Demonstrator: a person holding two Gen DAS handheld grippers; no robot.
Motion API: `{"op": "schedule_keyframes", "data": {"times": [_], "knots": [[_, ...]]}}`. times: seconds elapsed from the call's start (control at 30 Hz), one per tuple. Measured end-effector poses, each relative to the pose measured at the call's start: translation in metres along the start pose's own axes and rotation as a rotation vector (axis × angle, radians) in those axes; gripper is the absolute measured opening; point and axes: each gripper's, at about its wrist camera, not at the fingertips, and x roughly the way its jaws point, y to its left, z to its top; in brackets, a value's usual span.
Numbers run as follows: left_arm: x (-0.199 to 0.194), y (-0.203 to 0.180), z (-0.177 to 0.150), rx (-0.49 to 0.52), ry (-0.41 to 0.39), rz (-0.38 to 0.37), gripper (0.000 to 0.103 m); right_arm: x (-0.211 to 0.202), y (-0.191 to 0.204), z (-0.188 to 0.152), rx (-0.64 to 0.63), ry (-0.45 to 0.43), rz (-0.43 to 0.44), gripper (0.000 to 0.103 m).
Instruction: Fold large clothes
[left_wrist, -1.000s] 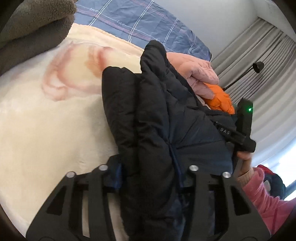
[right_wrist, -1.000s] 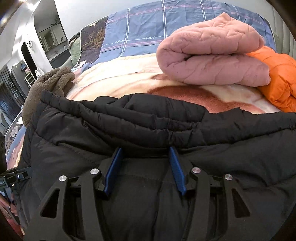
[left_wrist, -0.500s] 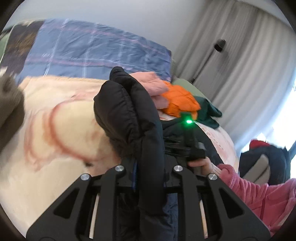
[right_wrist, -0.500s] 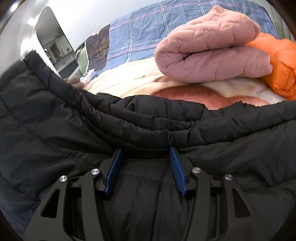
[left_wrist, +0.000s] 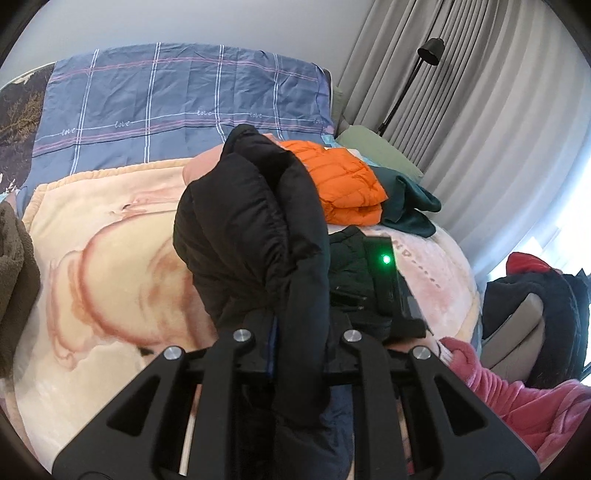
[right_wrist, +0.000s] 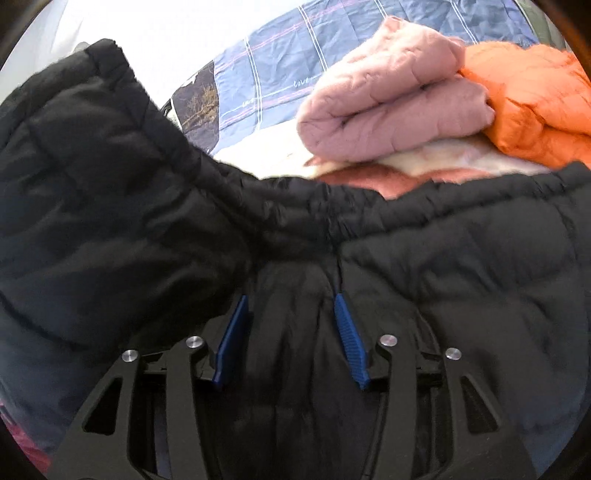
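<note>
Midway through. Folded already: pink jacket (right_wrist: 395, 96) and orange jacket (right_wrist: 535, 99), stacked on the bed (left_wrist: 110, 295) at upper right. Left tool (left_wrist: 295, 354) pinching a raised fold of the black jacket (left_wrist: 255, 236), centre frame. Right tool (right_wrist: 288, 321) closing around bunched black padding, lower centre. Remaining: laying that fold over, flattening, stacking.
</note>
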Motion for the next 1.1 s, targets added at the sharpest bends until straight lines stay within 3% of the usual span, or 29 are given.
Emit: {"op": "schedule_keyframes", "data": {"times": [0.1, 0.27, 0.43, 0.53, 0.6, 0.7, 0.77, 0.9, 1.1], "knots": [[0.011, -0.016, 0.007, 0.025, 0.013, 0.009, 0.015, 0.026, -0.012, 0.000, 0.033, 0.010, 0.036, 0.042], [0.057, -0.034, 0.016, 0.003, 0.098, 0.044, 0.015, 0.035, -0.008, 0.000, -0.012, -0.016, 0.004, 0.039], [0.068, -0.058, 0.027, 0.001, 0.094, 0.026, 0.015, -0.016, -0.026, -0.009, 0.127, -0.036, 0.054, 0.038], [0.065, -0.066, 0.028, 0.027, 0.087, 0.043, 0.015, -0.066, -0.030, -0.029, 0.114, -0.056, 0.109, 0.038], [0.064, -0.066, 0.030, 0.015, 0.080, 0.043, 0.015, -0.076, -0.032, -0.047, 0.107, -0.010, 0.149, 0.035], [0.063, -0.066, 0.034, -0.004, 0.067, 0.015, 0.015, -0.042, -0.034, -0.075, 0.179, 0.138, 0.278, 0.027], [0.073, -0.071, 0.036, -0.004, 0.088, 0.013, 0.015, -0.023, -0.034, -0.076, 0.172, 0.127, 0.292, 0.017], [0.095, -0.081, 0.031, 0.017, 0.140, 0.021, 0.015, -0.033, -0.036, -0.077, 0.203, 0.135, 0.267, 0.012], [0.108, -0.116, 0.038, 0.066, 0.149, 0.020, 0.015, -0.134, -0.059, -0.109, 0.191, -0.071, 0.126, 0.016]]}}
